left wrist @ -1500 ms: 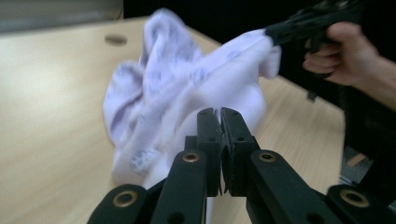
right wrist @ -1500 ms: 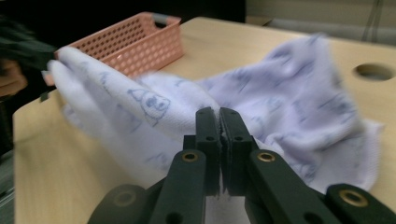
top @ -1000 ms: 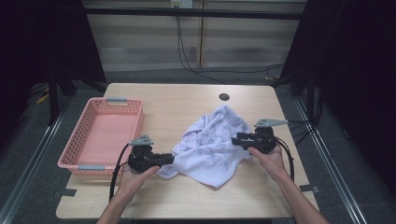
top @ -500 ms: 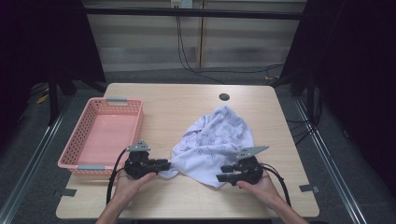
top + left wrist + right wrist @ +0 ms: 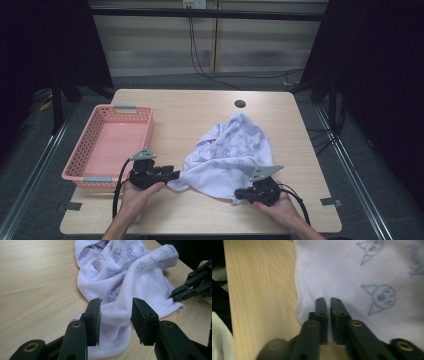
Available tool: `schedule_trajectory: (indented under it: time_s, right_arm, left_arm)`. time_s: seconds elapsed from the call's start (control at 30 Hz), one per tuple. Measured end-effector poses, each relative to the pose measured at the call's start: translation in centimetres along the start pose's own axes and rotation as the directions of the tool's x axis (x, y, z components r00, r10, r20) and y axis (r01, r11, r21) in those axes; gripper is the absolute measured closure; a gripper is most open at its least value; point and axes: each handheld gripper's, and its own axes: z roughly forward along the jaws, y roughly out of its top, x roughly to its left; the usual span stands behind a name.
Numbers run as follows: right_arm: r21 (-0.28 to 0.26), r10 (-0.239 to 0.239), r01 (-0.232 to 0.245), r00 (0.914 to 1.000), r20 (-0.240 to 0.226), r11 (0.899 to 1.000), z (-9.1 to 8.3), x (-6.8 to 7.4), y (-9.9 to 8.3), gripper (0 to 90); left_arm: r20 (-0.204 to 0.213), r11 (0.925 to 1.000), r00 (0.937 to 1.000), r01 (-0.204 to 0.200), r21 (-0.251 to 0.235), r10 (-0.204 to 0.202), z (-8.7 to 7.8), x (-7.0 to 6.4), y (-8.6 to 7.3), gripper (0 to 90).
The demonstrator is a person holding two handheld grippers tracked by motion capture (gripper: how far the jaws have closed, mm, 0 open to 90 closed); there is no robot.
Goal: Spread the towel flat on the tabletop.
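A white towel [image 5: 230,150] printed with small blue cartoon faces lies crumpled on the wooden table [image 5: 200,115]. My left gripper [image 5: 175,175] is at the towel's near-left corner. In the left gripper view it [image 5: 116,303] is open, and a fold of the towel [image 5: 130,272] lies between its jaws. My right gripper [image 5: 238,194] is at the towel's near-right corner. In the right gripper view it [image 5: 326,300] is shut on the hemmed edge of the towel [image 5: 362,265]. The left gripper view shows the right gripper [image 5: 175,296] pinching that corner.
A pink plastic basket [image 5: 75,165] stands empty on the table's left side, close to my left hand. A dark round hole [image 5: 240,104] is in the tabletop behind the towel. Both forearms come in over the table's near edge.
My right gripper has come from the towel's right side down to its near-right corner and shut on the edge. My left gripper stayed at the near-left corner.
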Motion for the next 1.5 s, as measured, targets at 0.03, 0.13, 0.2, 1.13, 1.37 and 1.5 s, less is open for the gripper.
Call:
schedule_trajectory:
  time_s: [0.03, 0.13, 0.2, 1.13, 1.37, 1.5]
  right_arm:
    - [-0.011, 0.01, -0.01, 0.9999, 0.007, 1.0, -0.6, -0.3, 0.0, 89.1]
    - [-0.098, 0.082, -0.081, 0.9966, 0.005, 0.992, -3.1, -1.6, -0.1, 89.5]
    - [-0.155, 0.118, -0.115, 0.993, 0.006, 0.981, -4.8, -2.4, -0.4, 89.6]
    - [-0.132, 0.254, -0.241, 0.9625, 0.095, 0.962, -6.4, -8.1, -2.6, 86.8]
    - [-0.221, 0.248, -0.217, 0.9614, 0.12, 0.951, -8.6, -6.6, -2.7, 68.3]
    - [-0.256, 0.249, -0.213, 0.9615, 0.116, 0.943, -9.9, -5.0, -3.4, 61.6]
  left_arm:
    - [0.0, 1.0, 1.0, 0.004, -0.002, -0.004, 0.0, 0.0, 0.0, 58.7]
    - [-0.001, 1.0, 1.0, -0.002, 0.007, 0.002, 0.1, 0.0, 0.0, 57.7]
    - [0.004, 0.9998, 0.9999, -0.011, 0.017, 0.011, 0.3, -0.1, -0.1, 57.0]
    - [0.198, 0.9426, 0.9574, -0.252, 0.219, 0.211, 2.9, -4.2, -3.5, 48.4]
    - [0.098, 0.9197, 0.9457, -0.324, 0.221, 0.31, 3.2, -4.7, -3.5, 86.6]
    - [0.116, 0.9344, 0.9592, -0.278, 0.223, 0.258, 3.2, -4.2, -3.4, 87.6]
